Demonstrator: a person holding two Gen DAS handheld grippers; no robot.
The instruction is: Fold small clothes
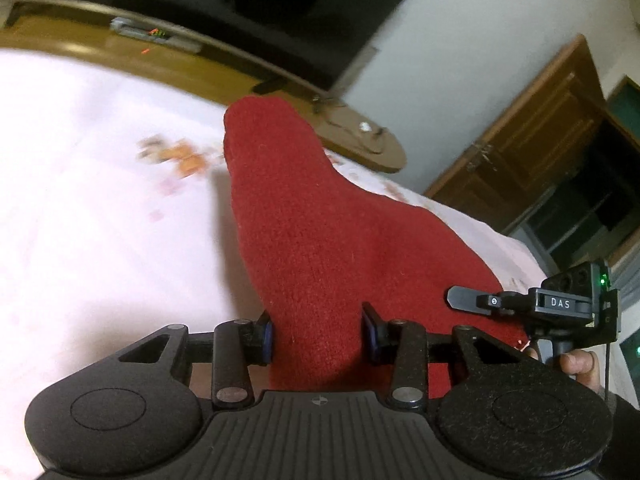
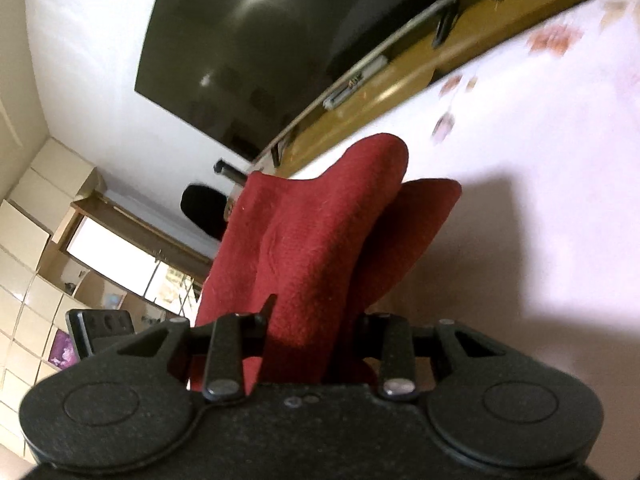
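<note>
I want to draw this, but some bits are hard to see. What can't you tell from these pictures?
- Left wrist view: the red cloth runs under the left claw, so its near edge is hidden.
- Right wrist view: the right claw body hides the cloth's lower part; what garment it is stays unclear.
- Both views: the prints on the pink sheet are too blurred to make out.
- Left wrist view: the person's hand is cut off by the edge.

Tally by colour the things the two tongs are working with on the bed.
Red: 1, the cloth, gripped by both the left tongs and the right tongs.
Pink-white: 1, the sheet under it.
Total: 2
</note>
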